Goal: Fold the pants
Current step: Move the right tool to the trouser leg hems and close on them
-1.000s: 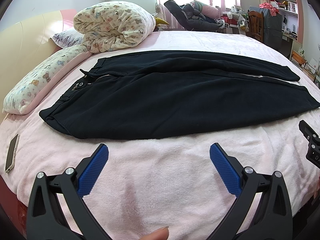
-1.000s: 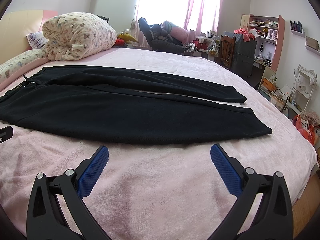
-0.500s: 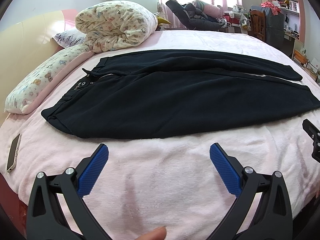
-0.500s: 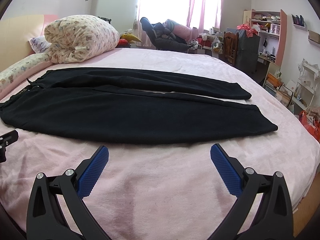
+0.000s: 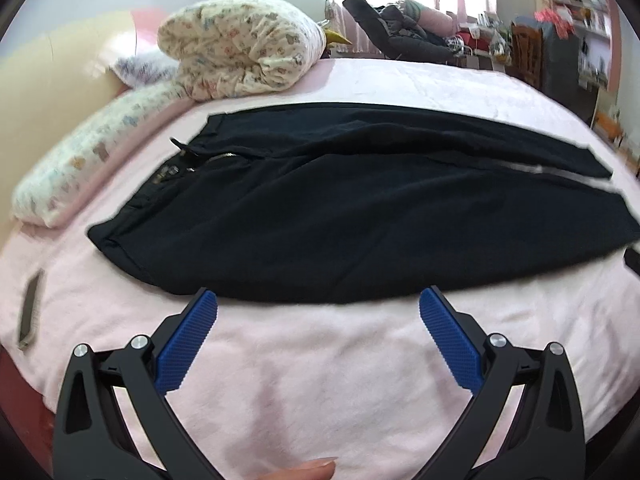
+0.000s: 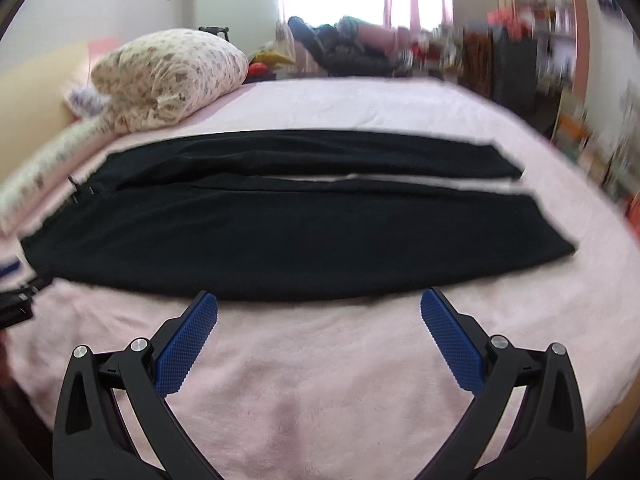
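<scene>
Left wrist view: left claw spread wide, empty, blue pads low in frame just short of near hem line of black pants. Pants flat across middle of frame on pink bed, legs side by side, waistband at left with zipper and button showing. Printed quilt roll upper left, long pillow at left edge. Phone-like slab lower left on bed, too blurred to confirm. Fingertip at bottom centre. Dark bit at right edge, likely other claw, not clear.

Right wrist view: right claw also wide apart, gripping nothing, pads just short of near edge of pants. Leg cuffs at right of frame, pale gap strip between legs. Quilt roll upper left. Heavy motion blur at right side.

Handling, judged: soft, limp, thick fleecy fabric, light, no slip risk, will sag and drag on plush blanket; pinch through both layers. Best holds: near waistband corner for left, near cuff for right, then carry near leg over far leg.

View difference: zipper, button, waistband corner clear only in left view; both cuffs and gap between legs clear only in right view.
</scene>
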